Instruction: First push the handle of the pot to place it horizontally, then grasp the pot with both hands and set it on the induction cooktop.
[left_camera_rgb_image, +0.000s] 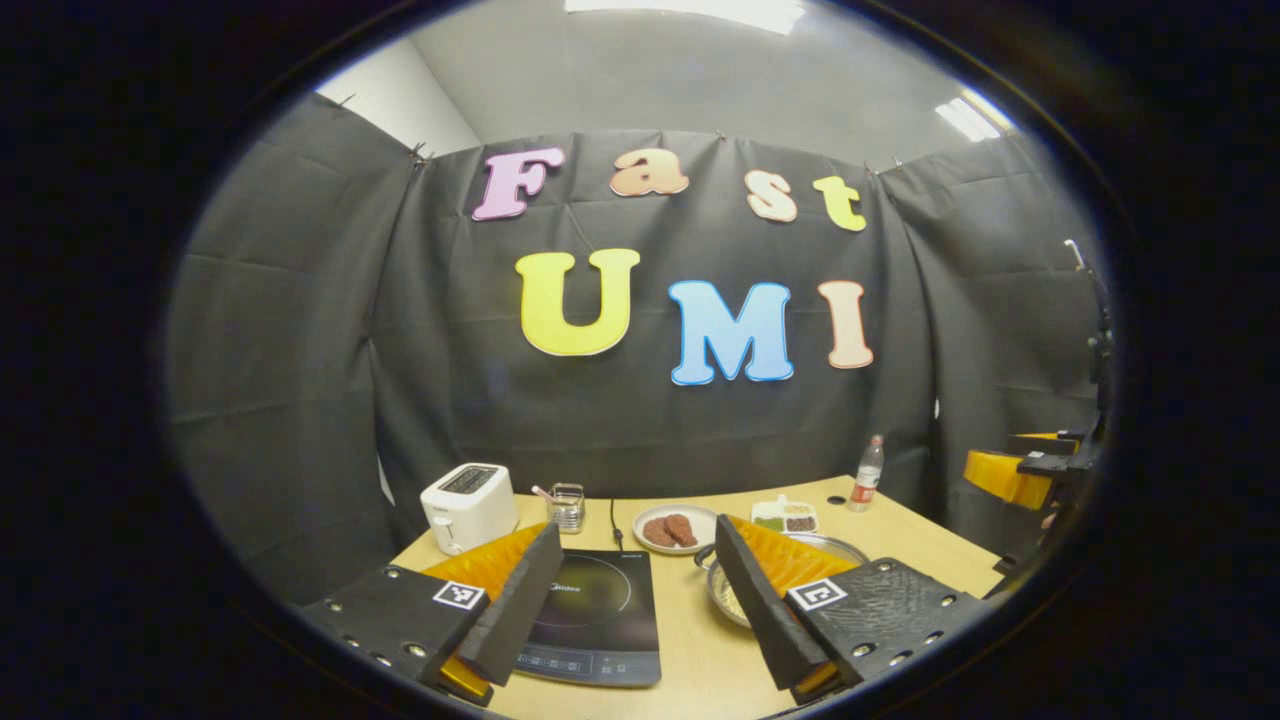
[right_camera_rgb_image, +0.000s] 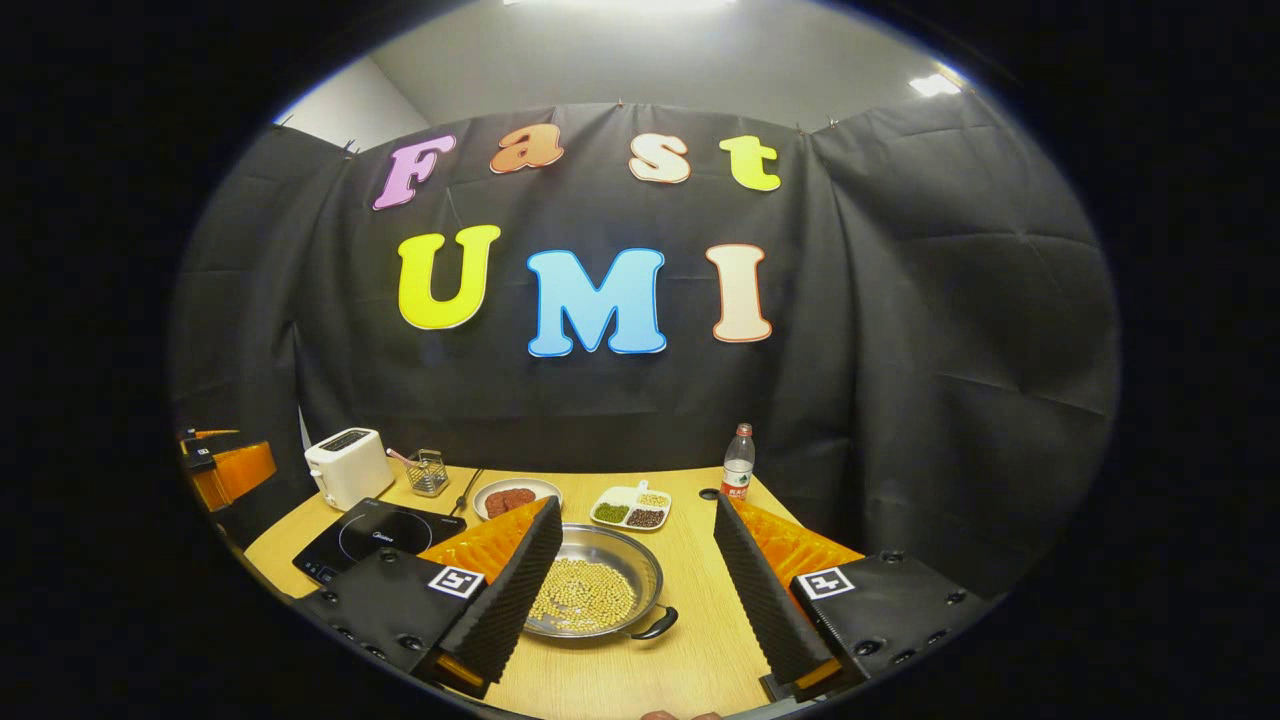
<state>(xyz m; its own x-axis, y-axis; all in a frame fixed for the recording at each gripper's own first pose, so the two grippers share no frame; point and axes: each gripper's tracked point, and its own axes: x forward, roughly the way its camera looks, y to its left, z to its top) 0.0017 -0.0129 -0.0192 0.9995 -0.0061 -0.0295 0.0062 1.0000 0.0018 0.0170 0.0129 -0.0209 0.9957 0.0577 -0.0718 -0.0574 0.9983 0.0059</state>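
A shallow steel pot (right_camera_rgb_image: 600, 590) with pale beans in it sits on the wooden table, below and just ahead of my right gripper (right_camera_rgb_image: 636, 520). That gripper is open and holds nothing. One dark pot handle (right_camera_rgb_image: 656, 625) sticks out at the near right of the rim. In the left gripper view the pot (left_camera_rgb_image: 838, 546) is mostly hidden behind one finger (left_camera_rgb_image: 760, 600). The black induction cooktop (left_camera_rgb_image: 595, 610) lies flat, left of the pot, under my open left gripper (left_camera_rgb_image: 638, 535). The cooktop (right_camera_rgb_image: 375, 535) also shows at left in the right gripper view.
Along the back stand a white toaster (left_camera_rgb_image: 468, 505), a small wire basket (left_camera_rgb_image: 566, 505), a plate of meat patties (left_camera_rgb_image: 675, 528), a divided dish of beans (left_camera_rgb_image: 785, 517) and a bottle (left_camera_rgb_image: 867, 475). A cable (left_camera_rgb_image: 614, 520) runs behind the cooktop.
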